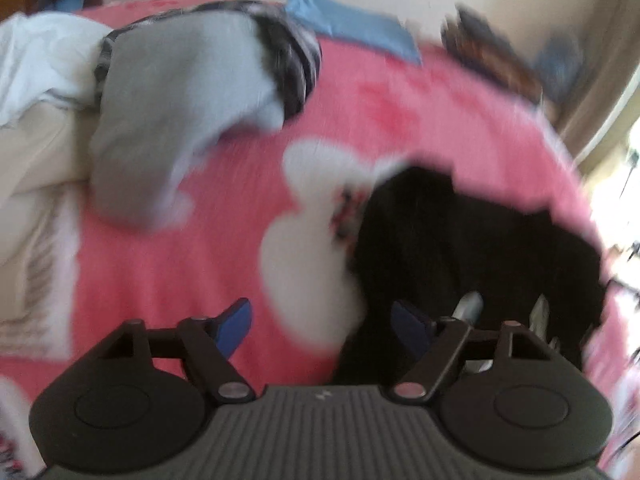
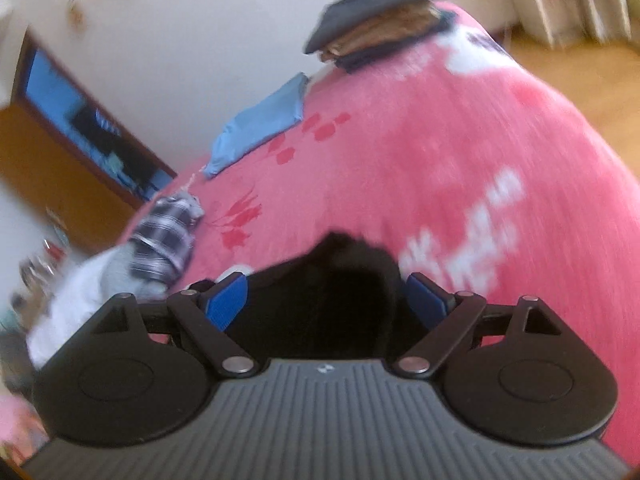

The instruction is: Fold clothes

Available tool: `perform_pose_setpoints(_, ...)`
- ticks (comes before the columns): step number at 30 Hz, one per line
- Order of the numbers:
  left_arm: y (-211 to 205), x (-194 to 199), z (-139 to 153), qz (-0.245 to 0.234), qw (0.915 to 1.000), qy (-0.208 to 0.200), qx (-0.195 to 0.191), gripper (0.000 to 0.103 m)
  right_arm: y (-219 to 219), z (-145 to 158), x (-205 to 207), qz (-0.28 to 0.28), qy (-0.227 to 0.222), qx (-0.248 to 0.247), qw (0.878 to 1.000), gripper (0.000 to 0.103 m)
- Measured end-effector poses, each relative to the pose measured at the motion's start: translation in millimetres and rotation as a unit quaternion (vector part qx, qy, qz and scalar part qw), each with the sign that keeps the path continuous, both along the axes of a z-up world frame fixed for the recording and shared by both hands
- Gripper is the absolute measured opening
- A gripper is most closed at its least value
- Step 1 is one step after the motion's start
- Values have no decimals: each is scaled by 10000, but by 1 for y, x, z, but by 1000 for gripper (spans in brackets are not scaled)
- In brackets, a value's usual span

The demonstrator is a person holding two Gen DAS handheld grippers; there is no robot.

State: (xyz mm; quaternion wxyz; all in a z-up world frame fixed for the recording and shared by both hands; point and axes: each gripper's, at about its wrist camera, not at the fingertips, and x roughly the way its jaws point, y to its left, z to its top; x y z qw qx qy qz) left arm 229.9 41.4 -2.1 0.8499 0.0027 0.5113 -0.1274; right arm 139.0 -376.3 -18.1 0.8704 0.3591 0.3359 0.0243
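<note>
A black garment (image 1: 460, 248) lies crumpled on the pink bedspread (image 1: 224, 240), to the right of my left gripper (image 1: 324, 326). That gripper is open, its blue pads wide apart, the right pad at the garment's edge. In the right wrist view the same black garment (image 2: 340, 280) bulges up between the blue pads of my right gripper (image 2: 328, 300), which is open around it without pinching. Both views are motion-blurred. Two silvery parts (image 1: 472, 306) show over the black cloth; I cannot tell what they are.
A grey garment (image 1: 168, 120) and a plaid one (image 1: 292, 60) lie at the bed's far left beside white cloth (image 1: 40, 60). A folded blue cloth (image 2: 260, 128) and a stack of folded dark and brown clothes (image 2: 380, 20) sit along the wall. Wooden floor (image 2: 580, 76) lies beyond the bed.
</note>
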Motion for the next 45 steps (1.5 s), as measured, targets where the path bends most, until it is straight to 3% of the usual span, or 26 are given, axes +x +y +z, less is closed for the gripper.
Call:
perform_pose_setpoints(1,-3,-10,-7,-74,9998,25,199,57,-1,-5,-13,-61,19,170,9998,87)
perform_pose_setpoints(2,-6,-19,-13,-152,9993,56,344,57,-1,-10,-25,-121,38,337,9994,87)
perform_pose_setpoints(8,-18,-44,-31,-260,9990,-149,343,52,6,-35,-81,-439,75,1064,9933,83)
perform_pose_setpoints(10,-21,-43,-33,-174,9981,-294,506,19,7,-40,-90,-507,50,1193,9916,82)
perform_pose_setpoints(12,-24,-44,-32,-18,9972,-471,574,10,8,-43,-95,-540,71,1205,9912,80)
perform_pose_setpoints(18,-11,-45,13,630,9855,-1488,508,9,6,-46,-100,-546,109,1117,9922,78)
perform_pose_setpoints(21,-2,-28,31,935,9746,-1870,805,9,0,-48,-99,-571,124,1003,9932,78)
perform_pose_setpoints(26,9,16,20,1536,9615,-1807,1386,10,-6,-50,-96,-702,153,622,9955,77)
perform_pose_setpoints(34,14,38,-31,1885,9471,-1619,2029,10,1,-42,-67,-396,61,-692,9968,77)
perform_pose_setpoints(39,20,36,-45,1843,9513,-1475,1984,19,12,-42,-29,53,-18,-1142,9934,76)
perform_pose_setpoints(40,22,33,-44,1820,9524,-1487,1940,25,15,-43,-21,153,-9,-1190,9928,71)
perform_pose_setpoints(41,24,31,-43,1797,9536,-1500,1896,28,17,-44,-16,182,8,-1276,9917,55)
perform_pose_setpoints(42,26,28,-42,1774,9547,-1512,1852,34,17,-46,-12,123,48,-1323,9911,29)
perform_pose_setpoints(43,28,25,-41,1751,9557,-1524,1808,36,15,-47,-9,38,97,-1340,9909,17)
perform_pose_setpoints(44,30,23,-40,1728,9568,-1536,1763,36,10,-46,-7,-92,102,-1290,9916,10)
perform_pose_setpoints(45,32,20,-39,1705,9578,-1549,1719,37,6,-44,-7,-237,51,-1246,9919,9)
